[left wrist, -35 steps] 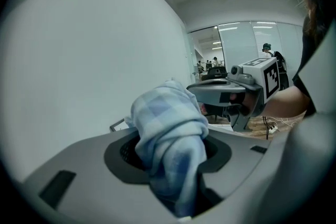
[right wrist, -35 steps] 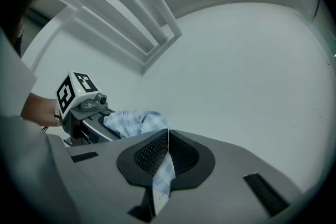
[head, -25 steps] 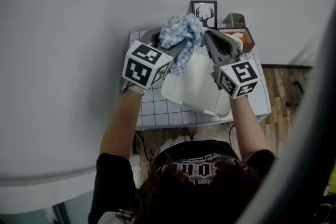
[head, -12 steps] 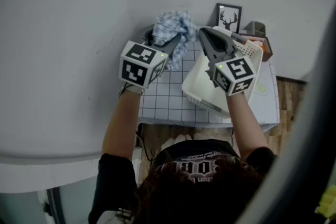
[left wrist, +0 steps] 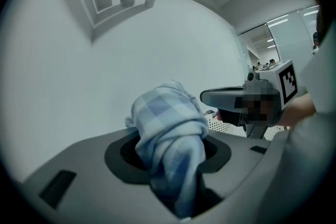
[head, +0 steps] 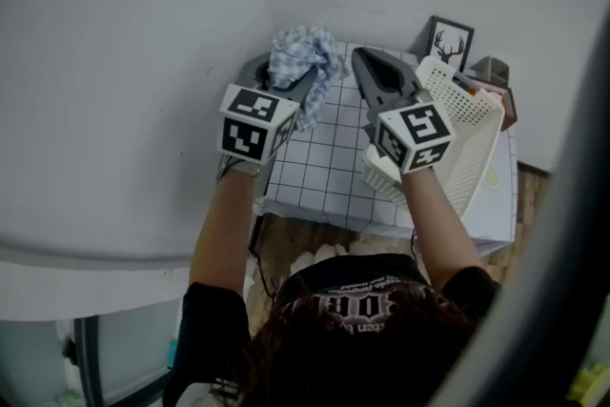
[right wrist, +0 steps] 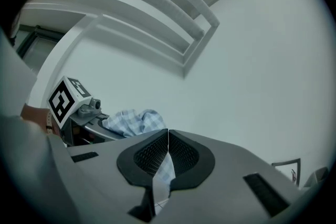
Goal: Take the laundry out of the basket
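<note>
A blue-and-white checked cloth (head: 297,55) hangs bunched in my left gripper (head: 305,79), which is shut on it above the far left corner of the grid-patterned table (head: 329,169). In the left gripper view the cloth (left wrist: 168,123) fills the gap between the jaws of that left gripper (left wrist: 170,150). The white slotted laundry basket (head: 464,133) stands tilted at the table's right. My right gripper (head: 362,60) hovers between cloth and basket, shut, with nothing in it. In the right gripper view the pads of the right gripper (right wrist: 168,139) meet, and the cloth (right wrist: 131,119) shows to the left.
A framed deer picture (head: 450,41) and a small brown box (head: 499,91) stand at the table's far right, behind the basket. A pale wall (head: 143,33) runs close along the table's far and left sides. Wood floor (head: 305,243) shows below the near edge.
My left gripper has carried the cloth leftwards, from over the basket to the table's far left corner. The right gripper followed, still shut. The basket now sits further right and tilted.
</note>
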